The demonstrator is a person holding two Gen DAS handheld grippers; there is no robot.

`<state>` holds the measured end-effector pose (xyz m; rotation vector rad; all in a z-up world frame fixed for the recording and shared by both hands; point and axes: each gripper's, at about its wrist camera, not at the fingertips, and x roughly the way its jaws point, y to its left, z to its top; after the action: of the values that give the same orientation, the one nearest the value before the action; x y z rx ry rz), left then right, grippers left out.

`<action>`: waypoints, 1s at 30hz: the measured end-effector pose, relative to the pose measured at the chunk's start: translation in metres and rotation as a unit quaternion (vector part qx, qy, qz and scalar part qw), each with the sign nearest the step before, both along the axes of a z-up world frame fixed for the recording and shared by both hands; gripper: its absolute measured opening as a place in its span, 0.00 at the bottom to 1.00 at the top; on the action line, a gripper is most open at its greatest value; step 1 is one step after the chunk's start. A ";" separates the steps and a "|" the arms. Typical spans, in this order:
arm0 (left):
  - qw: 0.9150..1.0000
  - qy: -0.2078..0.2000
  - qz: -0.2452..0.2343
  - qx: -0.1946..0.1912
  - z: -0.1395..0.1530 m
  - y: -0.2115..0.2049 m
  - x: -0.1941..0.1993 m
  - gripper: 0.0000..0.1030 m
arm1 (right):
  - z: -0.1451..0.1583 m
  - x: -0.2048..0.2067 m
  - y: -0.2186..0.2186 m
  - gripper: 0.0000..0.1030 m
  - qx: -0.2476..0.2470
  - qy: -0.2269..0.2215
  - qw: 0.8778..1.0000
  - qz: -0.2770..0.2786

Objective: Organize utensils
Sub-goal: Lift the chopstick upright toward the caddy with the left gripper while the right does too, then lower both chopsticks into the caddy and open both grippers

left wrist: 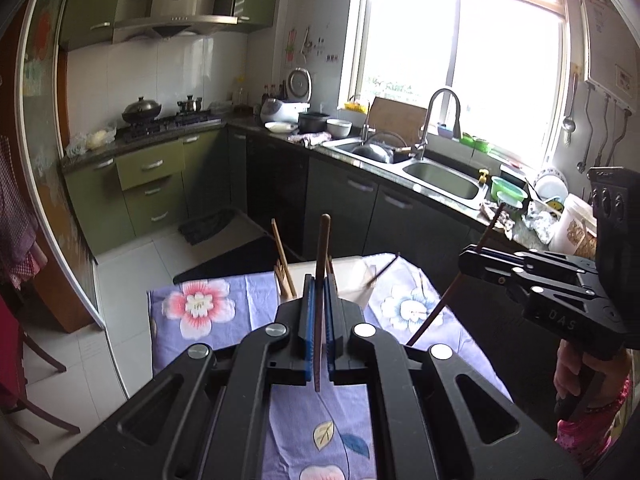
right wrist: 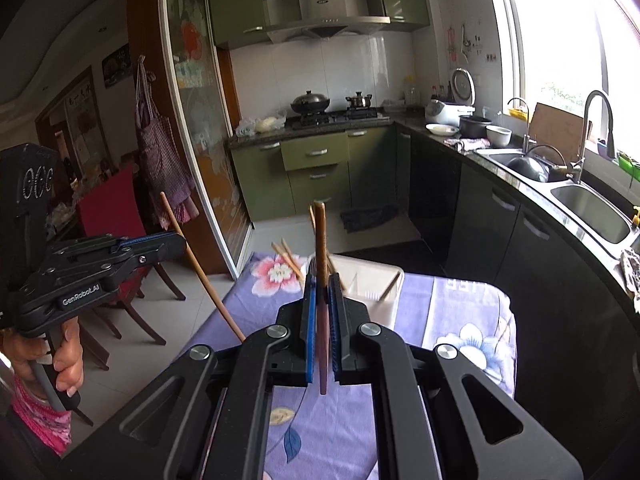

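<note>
Our left wrist view shows the right tool [left wrist: 466,258] from the side, over the right edge of the tabletop [left wrist: 224,340], clamped on a thin dark chopstick [left wrist: 448,300] that slants down to the left. Our right wrist view shows the left tool [right wrist: 180,244] side-on at far left, gripped by a hand [right wrist: 66,354] and clamped on a light wooden chopstick [right wrist: 204,276] that leans steeply.

In its own view the left tool [left wrist: 319,308] has its blue pads pressed on that stick [left wrist: 321,300], which stands nearly upright here. The right tool [right wrist: 321,308] likewise pinches its reddish-brown stick [right wrist: 321,300].

Beyond both tools, a white utensil holder [right wrist: 368,292] sits on the floral purple cloth [right wrist: 460,344], with several wooden chopsticks [right wrist: 287,259] leaning in it.
</note>
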<state>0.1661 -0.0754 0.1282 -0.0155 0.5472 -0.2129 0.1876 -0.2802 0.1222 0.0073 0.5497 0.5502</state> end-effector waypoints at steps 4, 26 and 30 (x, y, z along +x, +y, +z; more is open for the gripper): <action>1.000 -0.017 -0.001 0.003 0.021 -0.006 0.016 0.04 | 0.018 0.023 0.003 0.07 0.008 -0.009 1.000 -0.008; 1.000 -0.010 0.023 0.007 0.012 -0.016 0.126 0.04 | 0.020 0.146 0.018 0.07 0.010 -0.012 0.999 -0.044; 1.000 0.003 0.023 0.013 -0.008 -0.016 0.134 0.04 | -0.006 0.155 0.024 0.07 -0.001 0.004 0.999 -0.039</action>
<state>0.2997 -0.0911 0.1204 -0.0030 0.5545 -0.1606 0.3423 -0.2562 0.1165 0.0294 0.5559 0.4738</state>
